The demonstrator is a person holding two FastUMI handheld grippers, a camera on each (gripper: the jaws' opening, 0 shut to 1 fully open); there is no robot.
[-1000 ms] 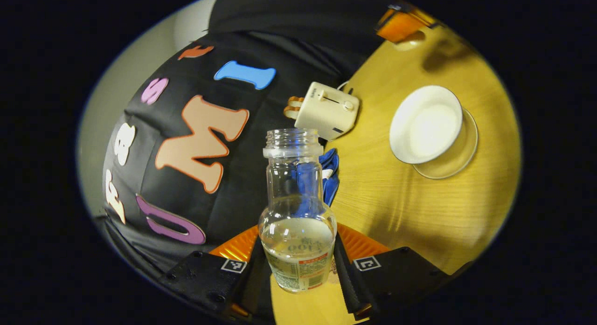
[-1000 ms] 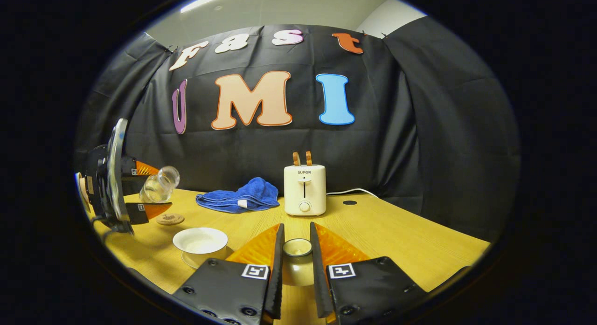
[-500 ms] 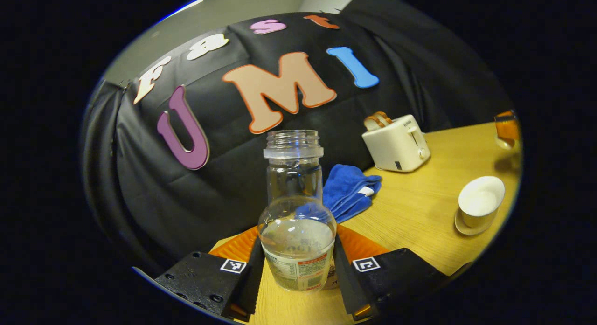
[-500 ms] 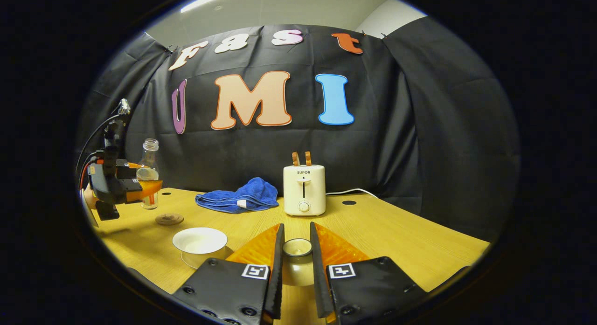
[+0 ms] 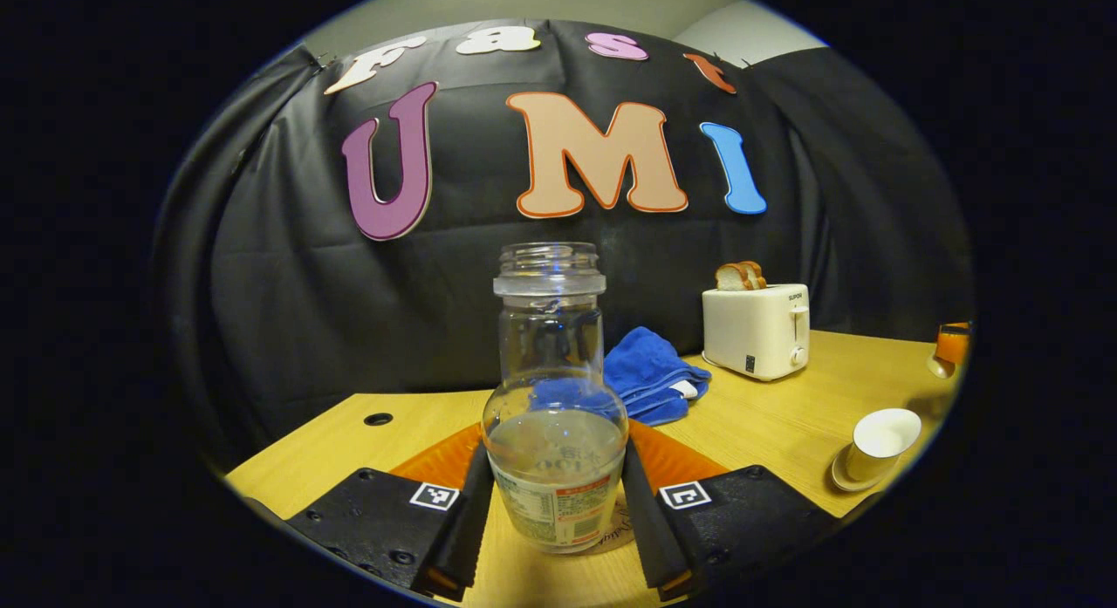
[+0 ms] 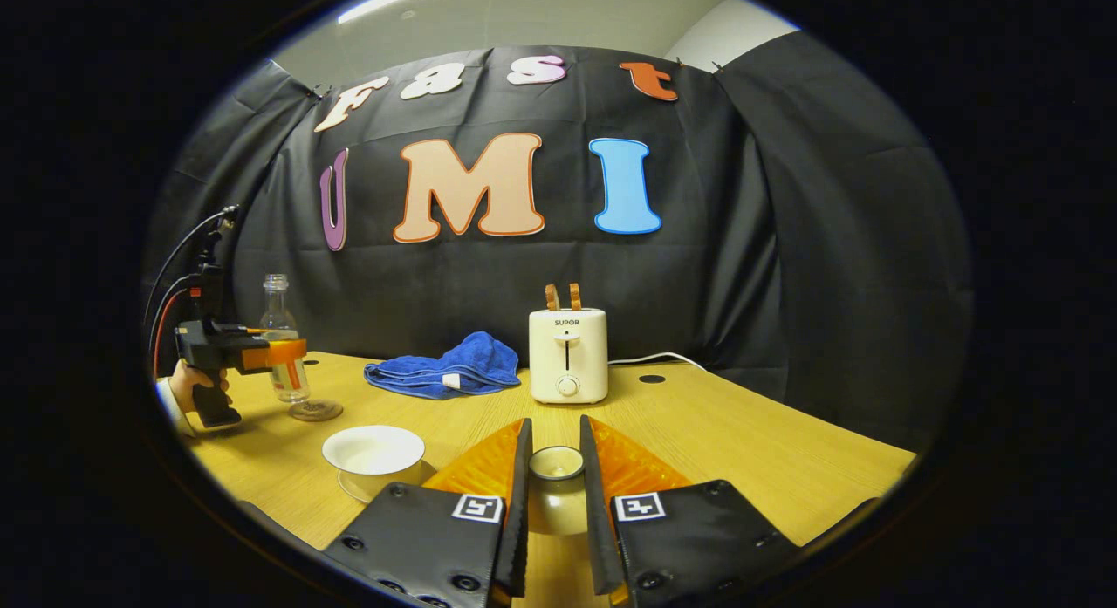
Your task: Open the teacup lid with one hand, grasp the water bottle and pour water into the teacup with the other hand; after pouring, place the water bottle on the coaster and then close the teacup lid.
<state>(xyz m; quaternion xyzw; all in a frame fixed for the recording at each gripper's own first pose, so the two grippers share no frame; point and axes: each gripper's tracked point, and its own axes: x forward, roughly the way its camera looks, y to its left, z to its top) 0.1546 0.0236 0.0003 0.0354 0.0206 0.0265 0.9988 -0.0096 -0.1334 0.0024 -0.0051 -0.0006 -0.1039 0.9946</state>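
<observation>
Upright in the left gripper view, the water bottle [image 5: 557, 399] stands between the jaws of the left gripper [image 5: 555, 521], which press its lower body; its base meets the coaster [image 5: 621, 528], mostly hidden behind it. The open teacup [image 5: 880, 442] sits far right on the table [image 5: 768, 416]. Releasing off-centre could tip the bottle off the coaster's edge.

Meanwhile, the right gripper view shows the right gripper [image 6: 555, 495] with narrow jaws clamping the teacup lid [image 6: 555, 465]. Whether the bottle's base sits fully on the coaster is hard to judge here. A crooked return could chip the teacup's rim.
</observation>
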